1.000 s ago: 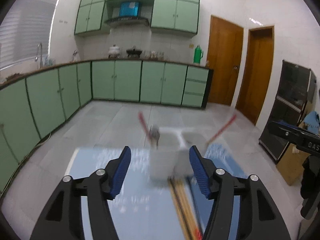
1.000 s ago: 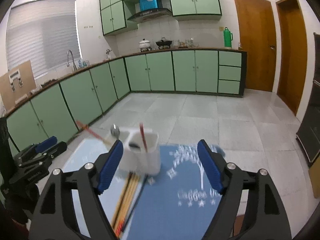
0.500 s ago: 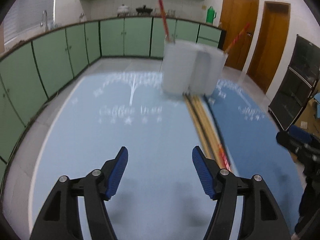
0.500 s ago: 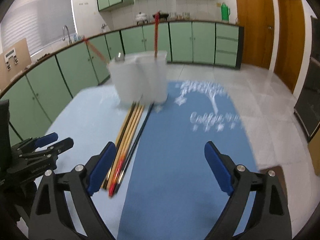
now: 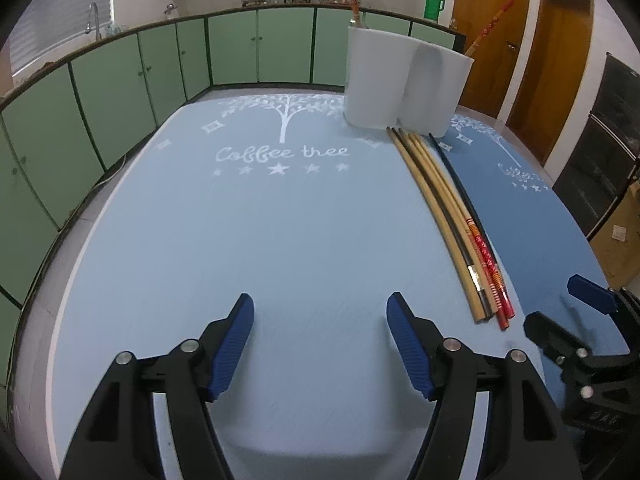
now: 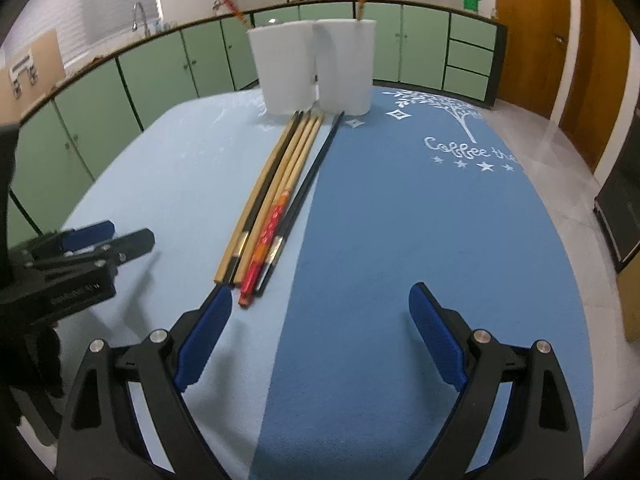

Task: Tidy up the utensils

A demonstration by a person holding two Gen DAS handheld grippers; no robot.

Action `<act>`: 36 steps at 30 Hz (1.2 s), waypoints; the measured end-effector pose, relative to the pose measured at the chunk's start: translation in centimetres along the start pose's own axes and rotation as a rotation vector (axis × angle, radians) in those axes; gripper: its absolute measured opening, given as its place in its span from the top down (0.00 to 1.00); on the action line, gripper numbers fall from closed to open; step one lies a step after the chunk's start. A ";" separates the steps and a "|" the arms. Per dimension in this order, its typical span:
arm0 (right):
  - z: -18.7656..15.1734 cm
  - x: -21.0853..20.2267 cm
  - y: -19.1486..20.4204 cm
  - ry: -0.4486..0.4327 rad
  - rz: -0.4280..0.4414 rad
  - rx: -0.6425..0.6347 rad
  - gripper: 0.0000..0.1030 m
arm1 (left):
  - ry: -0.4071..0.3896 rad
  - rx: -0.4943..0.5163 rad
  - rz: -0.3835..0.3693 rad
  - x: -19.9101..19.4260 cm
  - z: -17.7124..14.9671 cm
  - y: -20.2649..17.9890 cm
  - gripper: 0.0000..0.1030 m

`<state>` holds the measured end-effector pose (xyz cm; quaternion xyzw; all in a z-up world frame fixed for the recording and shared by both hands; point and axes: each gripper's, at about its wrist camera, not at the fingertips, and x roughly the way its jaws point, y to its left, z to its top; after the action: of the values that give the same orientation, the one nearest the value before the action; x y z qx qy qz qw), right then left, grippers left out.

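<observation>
Both our left hand-held gripper (image 5: 320, 344) and right hand-held gripper (image 6: 320, 336) gape wide, empty (only the right view shows the darker blue mat (image 6: 420, 240) fully), chopsticks (image 6: 276, 196) between.

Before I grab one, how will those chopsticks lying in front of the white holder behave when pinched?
The chopsticks look thin, straight and rigid, so probably stiff and light. They lie flat, packed side by side on the placemat, so pinching one may nudge or roll its neighbours. The glossy red chopstick could slip.
</observation>
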<state>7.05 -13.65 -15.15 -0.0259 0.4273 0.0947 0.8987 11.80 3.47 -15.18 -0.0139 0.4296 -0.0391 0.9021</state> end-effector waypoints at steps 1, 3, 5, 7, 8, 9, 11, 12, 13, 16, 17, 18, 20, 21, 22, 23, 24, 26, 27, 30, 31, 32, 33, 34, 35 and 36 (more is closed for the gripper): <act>0.0 0.0 0.0 0.000 0.000 0.000 0.15 | 0.000 -0.001 0.001 0.0 -0.1 0.0 0.34; 0.0 0.5 0.0 0.017 -0.004 -0.001 0.15 | 0.000 -0.002 0.003 -0.1 -0.2 0.2 0.34; -0.2 0.9 0.2 0.033 -0.017 -0.007 0.15 | 0.000 -0.003 0.002 -0.1 -0.2 0.2 0.34; -0.2 0.9 0.4 0.041 -0.026 -0.014 0.15 | -0.001 -0.004 0.002 0.0 -0.2 0.1 0.33; -0.2 1.0 0.5 0.044 -0.033 -0.019 0.15 | 0.000 -0.005 0.002 0.0 -0.2 0.1 0.33; -0.2 1.0 0.6 0.046 -0.037 -0.023 0.15 | 0.002 -0.005 0.000 0.1 -0.2 0.0 0.33; -0.2 1.2 0.8 0.047 -0.046 -0.028 0.15 | 0.005 -0.004 -0.002 0.2 -0.2 -0.1 0.33; -0.1 1.3 0.8 0.049 -0.049 -0.027 0.15 | 0.006 -0.004 -0.002 0.3 -0.2 -0.1 0.33; -0.1 1.3 0.8 0.051 -0.051 -0.027 0.15 | 0.007 -0.003 -0.002 0.3 -0.2 -0.2 0.32; 0.0 1.4 0.8 0.052 -0.060 -0.026 0.15 | 0.008 0.000 -0.001 0.4 -0.2 -0.3 0.31; 0.0 1.4 0.7 0.052 -0.065 -0.024 0.15 | 0.008 0.000 -0.001 0.4 -0.2 -0.3 0.31; 0.0 1.4 0.5 0.052 -0.073 -0.022 0.15 | 0.009 0.000 -0.001 0.4 -0.2 -0.3 0.31; -0.1 1.0 0.0 0.051 -0.091 -0.010 0.15 | 0.010 0.001 0.000 0.4 -0.2 -0.3 0.31; -0.2 0.9 -0.5 0.053 -0.107 0.002 0.15 | 0.010 0.001 -0.001 0.4 -0.2 -0.3 0.31; -0.2 0.7 -0.9 0.053 -0.118 0.016 0.15 | 0.010 0.000 0.000 0.4 -0.2 -0.3 0.31; -0.2 0.5 -1.4 0.055 -0.120 0.032 0.15 | 0.010 0.000 0.000 0.4 -0.2 -0.3 0.31; -0.1 0.5 -1.8 0.058 -0.113 0.048 0.15 | 0.010 0.000 0.000 0.4 -0.2 -0.3 0.30; 0.0 0.1 -2.7 0.054 -0.068 0.096 0.15 | 0.009 -0.001 0.000 0.4 -0.1 -0.3 0.30; 0.0 0.1 -2.9 0.049 -0.054 0.104 0.15 | 0.009 -0.001 0.000 0.4 -0.1 -0.3 0.30; 0.3 0.3 -2.1 0.042 -0.065 0.059 0.15 | 0.010 -0.002 -0.002 0.4 0.0 -0.3 0.29; 0.3 0.5 -1.8 0.041 -0.071 0.042 0.15 | 0.010 -0.001 -0.003 0.4 -0.1 -0.3 0.29; 0.3 0.7 -1.6 0.046 -0.073 0.035 0.15 | 0.010 -0.001 -0.003 0.4 -0.1 -0.4 0.29; 0.3 0.9 -1.5 0.052 -0.069 0.037 0.15 | 0.011 -0.001 -0.003 0.4 -0.1 -0.3 0.29; 0.4 1.2 -1.4 0.056 -0.062 0.042 0.15 | 0.011 -0.001 -0.003 0.5 -0.1 -0.3 0.29; 0.4 1.4 -1.2 0.059 -0.063 0.040 0.15 | 0.012 -0.001 -0.002 0.5 -0.1 -0.3 0.29; 0.5 1.4 -1.0 0.061 -0.065 0.032 0.15 | 0.012 -0.001 -0.002 0.5 -0.1 -0.3 0.29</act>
<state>8.51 -14.33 -15.97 -0.0281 0.4548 0.0577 0.8883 12.04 3.10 -15.61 -0.0145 0.4351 -0.0397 0.8994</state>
